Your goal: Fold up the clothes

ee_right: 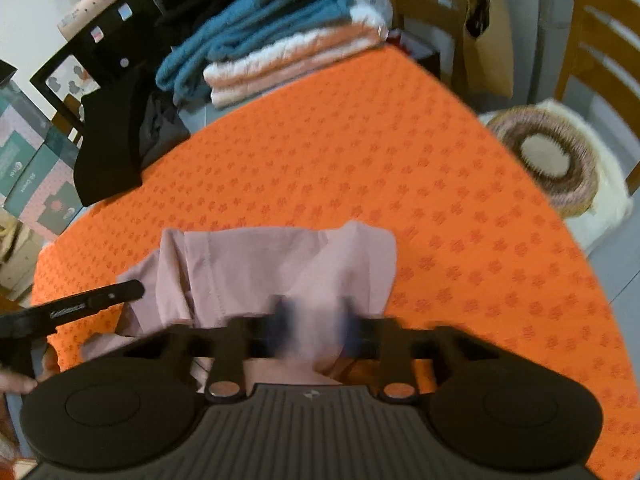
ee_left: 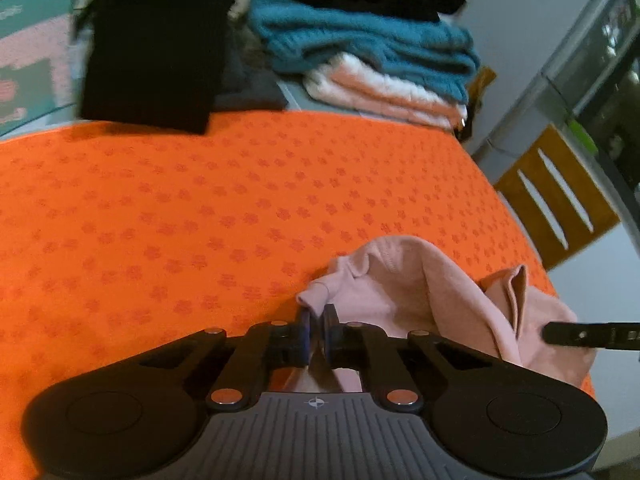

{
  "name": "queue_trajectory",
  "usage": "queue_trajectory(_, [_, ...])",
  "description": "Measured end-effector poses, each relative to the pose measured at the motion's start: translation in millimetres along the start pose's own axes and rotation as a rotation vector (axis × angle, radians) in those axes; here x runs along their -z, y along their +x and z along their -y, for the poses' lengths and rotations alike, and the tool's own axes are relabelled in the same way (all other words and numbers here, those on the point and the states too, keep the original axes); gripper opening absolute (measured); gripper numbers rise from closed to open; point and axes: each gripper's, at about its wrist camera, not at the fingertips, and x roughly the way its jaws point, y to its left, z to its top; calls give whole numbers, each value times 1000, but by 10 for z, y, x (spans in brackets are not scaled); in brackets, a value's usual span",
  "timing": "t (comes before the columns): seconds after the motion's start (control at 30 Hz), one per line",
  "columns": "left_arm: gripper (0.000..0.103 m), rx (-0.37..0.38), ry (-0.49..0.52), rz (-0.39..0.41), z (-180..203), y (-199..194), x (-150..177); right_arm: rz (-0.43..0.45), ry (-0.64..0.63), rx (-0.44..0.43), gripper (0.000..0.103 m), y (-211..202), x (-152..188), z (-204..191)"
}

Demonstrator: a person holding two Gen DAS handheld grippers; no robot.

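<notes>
**Pink garment bunched at the near edge of the orange cloth**

Taking the orange tablecloth with its darker flower print (ee_left: 240, 208) as the landmark: at its far left edge a folded black garment (ee_left: 156, 40) overlaps the cloth. To the right of that, just beyond the far edge, sits a stack of folded knitwear, teal on top of white and peach layers (ee_left: 372, 56). A wooden slatted chair (ee_left: 556, 196) stands off the cloth's right side.

On the near right part of the cloth lies the crumpled pale pink garment (ee_left: 420, 284). The left gripper (ee_left: 317, 326) is clenched on a small fold at the garment's left end, its blue pads pressed together on the fabric.

In the right wrist view the right gripper (ee_right: 316, 320) hangs over the pink garment near the cloth's near edge. Its fingers are motion-blurred with fabric between them; I cannot tell whether they pinch it
</notes>
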Motion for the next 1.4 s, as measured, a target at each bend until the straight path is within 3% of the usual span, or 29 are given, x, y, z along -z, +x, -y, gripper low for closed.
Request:
queue_trajectory(0.2, [8,-28,-149,139,-353,-586,175,74,-78,-20,12,-233,-55,-249])
queue_trajectory(0.4, [8,-143,-191,254,-651,-1109,246,159,-155,-77,11,-462,-206,-538])
queue_trajectory(0.57, [8,-214,-182,304,-873,-1279,65,175,-236,-111,11,-301,-458,-871])
queue_trajectory(0.73, [8,-263,-201,290,-1120,-1130,-144,156,-317,-104,11,73,-684,-1156])
queue_trajectory(0.97, [13,-295,-201,225,-1240,-878,-194,100,-464,-2,12,514,-749,-1351])
queue_trajectory(1.07, [25,-311,-240,229,-1295,-931,-177,91,-500,20,19,517,-750,-1371])
queue_trajectory(1.2, [27,-317,-292,245,-1348,-1108,-121,99,-517,1,35,363,-711,-1367])
queue_trajectory(1.4, [35,-339,-329,214,-1355,-1390,85,97,-517,-62,38,121,-560,-1382])
